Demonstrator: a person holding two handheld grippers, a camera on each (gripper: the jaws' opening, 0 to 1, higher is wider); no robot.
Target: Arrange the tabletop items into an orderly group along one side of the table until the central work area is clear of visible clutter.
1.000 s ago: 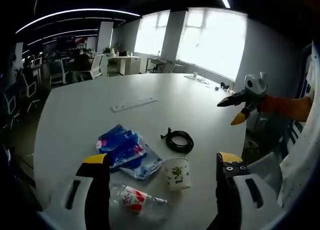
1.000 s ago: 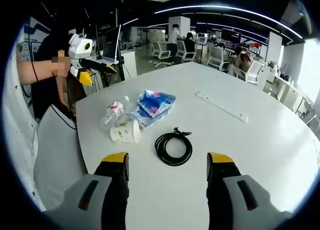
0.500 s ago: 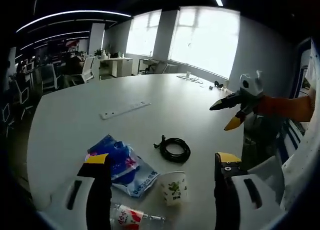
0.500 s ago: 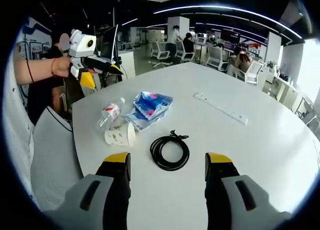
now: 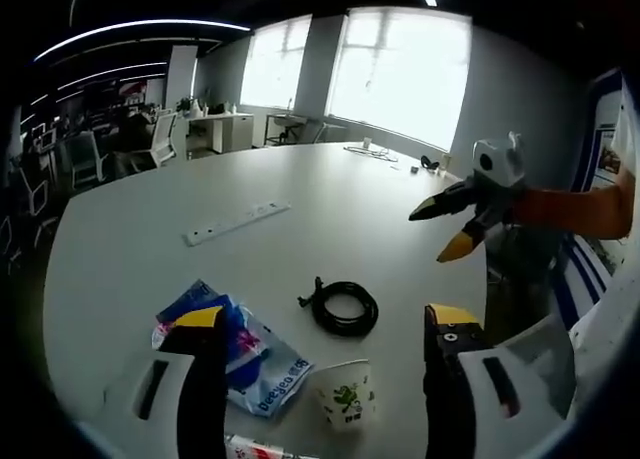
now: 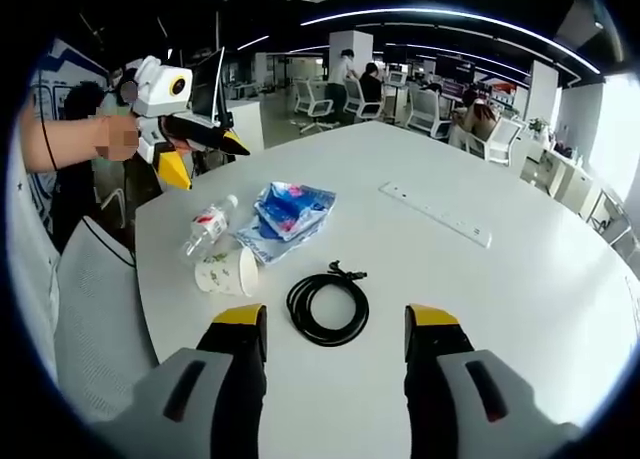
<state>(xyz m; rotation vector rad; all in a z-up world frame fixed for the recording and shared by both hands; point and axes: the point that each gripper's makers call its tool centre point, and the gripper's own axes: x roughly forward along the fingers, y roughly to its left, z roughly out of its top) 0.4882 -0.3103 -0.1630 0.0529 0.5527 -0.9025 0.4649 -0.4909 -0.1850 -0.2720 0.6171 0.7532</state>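
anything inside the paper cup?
Can't tell. The paper cup lies on its side on the white table, mouth turned away from both views, so its inside is hidden.

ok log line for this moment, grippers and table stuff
left gripper: open, above bag | right gripper: open, over cable coil | paper cup: on side | bottle: lying | blue bag: beside bottle | power strip: far side

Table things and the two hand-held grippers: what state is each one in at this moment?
Cup: lying on its side, mouth toward the cable.
Bottle: lying flat, clear.
Blue bags: crumpled in a heap.
Cable: coiled in a loop.
Power strip: lying flat, apart from the rest.
Left hand-held gripper: open, held above the table edge.
Right hand-held gripper: open, in the air.
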